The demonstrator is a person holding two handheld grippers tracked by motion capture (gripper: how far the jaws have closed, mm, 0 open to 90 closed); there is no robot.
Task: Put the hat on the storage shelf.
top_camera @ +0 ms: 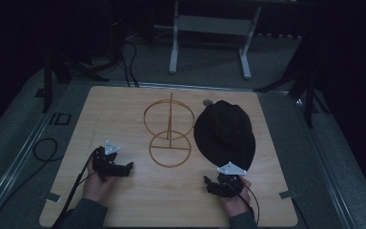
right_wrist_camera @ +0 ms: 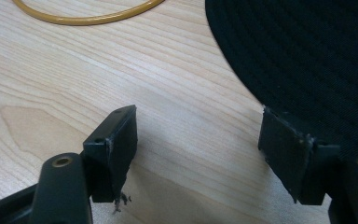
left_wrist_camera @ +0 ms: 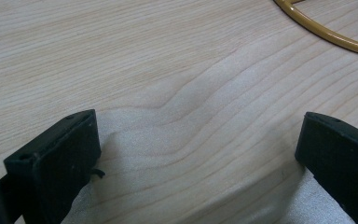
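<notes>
Both tools rest low on the surface (top_camera: 124, 109), jaws spread wide and empty. The right tool (right_wrist_camera: 198, 140) sits just beside the cap (top_camera: 225, 133), the left tool (left_wrist_camera: 198, 144) near the stand (top_camera: 170, 138).

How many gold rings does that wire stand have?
2. The gold wire stand's flat base ring lies on the light wooden table; its upright top ring stands behind, left of the black cap.
</notes>
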